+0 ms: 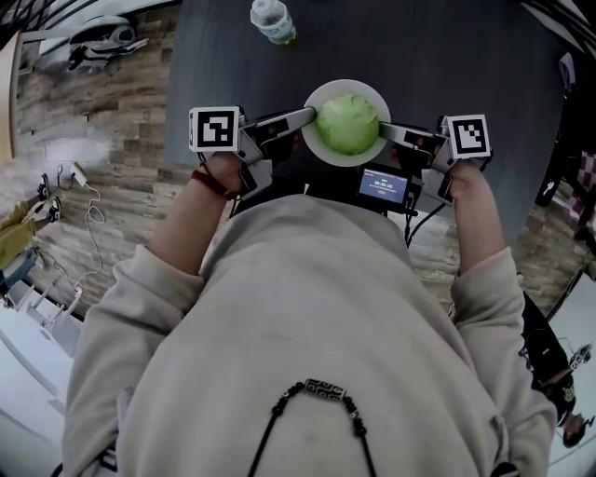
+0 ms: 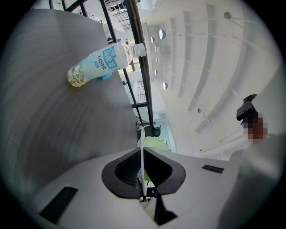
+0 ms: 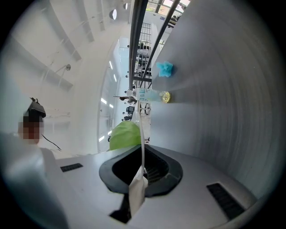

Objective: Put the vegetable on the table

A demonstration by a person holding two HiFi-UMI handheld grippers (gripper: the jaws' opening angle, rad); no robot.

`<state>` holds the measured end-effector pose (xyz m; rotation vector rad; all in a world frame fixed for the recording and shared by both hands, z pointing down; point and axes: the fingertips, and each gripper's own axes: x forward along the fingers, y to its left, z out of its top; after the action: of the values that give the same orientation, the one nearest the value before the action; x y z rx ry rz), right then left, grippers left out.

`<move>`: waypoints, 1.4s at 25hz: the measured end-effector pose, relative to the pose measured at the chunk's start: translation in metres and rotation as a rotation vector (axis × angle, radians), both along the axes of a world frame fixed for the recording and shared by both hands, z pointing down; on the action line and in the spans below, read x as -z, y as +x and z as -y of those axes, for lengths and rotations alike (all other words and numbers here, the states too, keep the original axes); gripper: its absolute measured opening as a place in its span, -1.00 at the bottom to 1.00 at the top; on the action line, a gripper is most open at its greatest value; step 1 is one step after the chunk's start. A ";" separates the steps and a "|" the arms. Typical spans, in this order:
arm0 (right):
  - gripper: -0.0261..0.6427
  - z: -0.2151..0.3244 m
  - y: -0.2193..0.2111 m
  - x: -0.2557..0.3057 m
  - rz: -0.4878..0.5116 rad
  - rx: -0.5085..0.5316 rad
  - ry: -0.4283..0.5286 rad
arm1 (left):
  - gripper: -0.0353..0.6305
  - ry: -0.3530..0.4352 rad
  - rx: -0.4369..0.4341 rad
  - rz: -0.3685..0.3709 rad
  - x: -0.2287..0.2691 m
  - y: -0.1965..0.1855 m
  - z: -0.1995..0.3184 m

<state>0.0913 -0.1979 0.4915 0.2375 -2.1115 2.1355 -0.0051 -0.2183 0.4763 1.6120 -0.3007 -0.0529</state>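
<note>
View from above, person in a pale sweater w/ a small lit screen (image 1: 384, 184) at the chest, holding a two-jaw claw in each hand. L claw (image 1: 307, 116) and R claw (image 1: 386, 130) are both closed nearly all the way, each pinching the thin rim of one white plate (image 1: 321, 98) from opposite sides. Both claw views show the rim edge-on, wedged between the pads. The plate sits over the near edge of a dark grey table (image 1: 447, 56). Can't tell whether it touches the top yet. The step looks like setting it down. To do this well, keep both hands level w/ each other so the plate doesn't tip, lower slowly, and get it fully past the table edge before either claw lets go. Contents: the plate carries the veg, one round pale-green cabbage (image 1: 347, 124), centred and filling most of it. Farther back on the table, well apart, stands a clear bottle (image 1: 273, 20) w/ a little yellowish liquid. R claw view also shows a crumpled blue scrap (image 3: 164, 69) near it.
</note>
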 end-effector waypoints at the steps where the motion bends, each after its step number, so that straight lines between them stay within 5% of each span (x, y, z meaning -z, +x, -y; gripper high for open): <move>1: -0.85 0.002 0.001 -0.004 0.000 0.006 -0.001 | -0.82 -0.005 -0.002 0.007 -0.005 0.000 0.001; 35: -0.85 0.008 0.011 -0.089 0.025 0.026 -0.042 | -0.82 -0.064 -0.002 0.002 -0.094 0.013 0.004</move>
<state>0.1028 -0.2055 0.5804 0.1792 -2.0688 2.1759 0.0078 -0.2219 0.5699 1.5487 -0.3001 -0.0398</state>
